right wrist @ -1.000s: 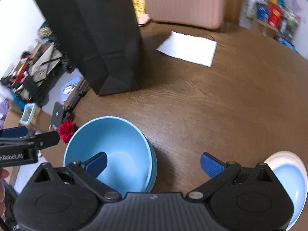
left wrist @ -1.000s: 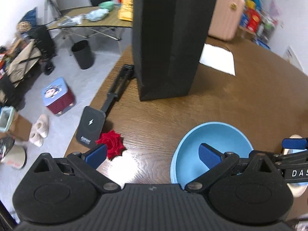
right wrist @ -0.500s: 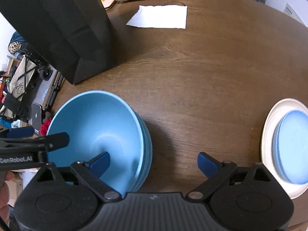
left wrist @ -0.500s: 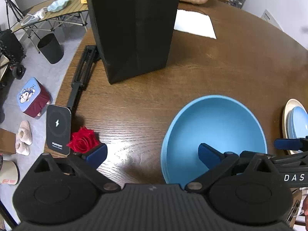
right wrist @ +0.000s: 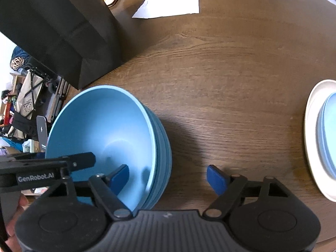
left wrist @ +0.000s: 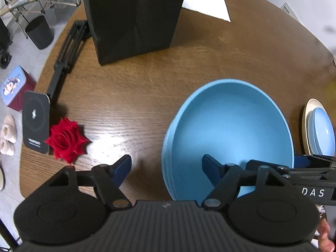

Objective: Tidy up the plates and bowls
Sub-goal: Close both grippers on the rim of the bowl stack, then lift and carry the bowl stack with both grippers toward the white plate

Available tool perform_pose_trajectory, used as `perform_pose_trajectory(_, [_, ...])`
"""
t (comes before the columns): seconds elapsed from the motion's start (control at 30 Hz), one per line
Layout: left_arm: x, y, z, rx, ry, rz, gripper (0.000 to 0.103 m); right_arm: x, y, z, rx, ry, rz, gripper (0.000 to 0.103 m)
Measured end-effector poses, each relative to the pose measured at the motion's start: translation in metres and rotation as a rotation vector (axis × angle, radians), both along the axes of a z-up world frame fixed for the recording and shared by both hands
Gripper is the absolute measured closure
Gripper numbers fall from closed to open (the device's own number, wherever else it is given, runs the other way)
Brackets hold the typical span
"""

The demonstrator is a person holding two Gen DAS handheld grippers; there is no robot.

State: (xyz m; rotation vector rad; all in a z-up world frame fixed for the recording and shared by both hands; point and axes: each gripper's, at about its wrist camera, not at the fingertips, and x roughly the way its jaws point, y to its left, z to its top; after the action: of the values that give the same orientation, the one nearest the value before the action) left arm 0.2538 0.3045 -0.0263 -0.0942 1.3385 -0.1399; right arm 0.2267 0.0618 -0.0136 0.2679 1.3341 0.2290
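A stack of light blue bowls (left wrist: 229, 126) stands on the round wooden table (left wrist: 147, 79); it also shows in the right wrist view (right wrist: 105, 126). My left gripper (left wrist: 167, 169) is open, straddling the stack's left rim, its right finger inside the top bowl. My right gripper (right wrist: 168, 177) is open, straddling the right rim, its left finger inside the bowl. A white plate (right wrist: 310, 138) carrying a blue plate (right wrist: 327, 130) lies at the table's right edge; the white plate also shows in the left wrist view (left wrist: 306, 121).
A tall black paper bag (left wrist: 134, 14) stands behind the bowls. A white paper sheet (right wrist: 170, 5) lies further back. A red rose (left wrist: 66, 140), a black power bank (left wrist: 35, 124) and a folded black stand (left wrist: 67, 50) lie at the left edge.
Both grippers have tilted down and closed in on the bowl stack, which looks larger and nearer. Both stay open around opposite rims.
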Motion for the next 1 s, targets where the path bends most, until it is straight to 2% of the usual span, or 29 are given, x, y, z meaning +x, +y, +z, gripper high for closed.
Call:
perform_pose_trajectory(0.07, [0.001,0.0,-0.004,-0.016,0.016,-0.001,0.028,0.0,0.0,-0.003,0.02,0.003,-0.005,0.031])
perform_pose_trajectory(0.2, [0.002,-0.001,-0.007,-0.026,0.023,-0.003,0.039,0.001,0.004,-0.007,0.036,0.008,-0.006,0.037])
perform_pose_trajectory(0.27, [0.004,-0.001,-0.008,-0.029,0.021,-0.002,0.041,0.002,0.005,-0.008,0.04,0.007,-0.004,0.043])
perform_pose_trajectory(0.4, [0.007,0.001,-0.01,-0.033,0.027,0.002,0.054,0.004,0.007,-0.013,0.057,0.013,-0.009,0.046])
perform_pose_trajectory(0.5, [0.008,0.003,-0.012,-0.053,0.032,0.006,0.058,0.005,0.007,-0.015,0.068,0.017,-0.014,0.052])
perform_pose_trajectory(0.57, [0.008,0.004,-0.012,-0.068,0.032,0.005,0.062,0.006,0.007,-0.017,0.073,0.021,-0.02,0.059])
perform_pose_trajectory(0.73, [0.009,0.003,-0.012,-0.087,0.032,-0.002,0.071,0.008,0.004,-0.022,0.101,0.032,-0.039,0.068])
perform_pose_trajectory(1.0, [0.009,0.002,-0.013,-0.096,0.03,0.002,0.072,0.01,0.003,-0.027,0.116,0.033,-0.046,0.069])
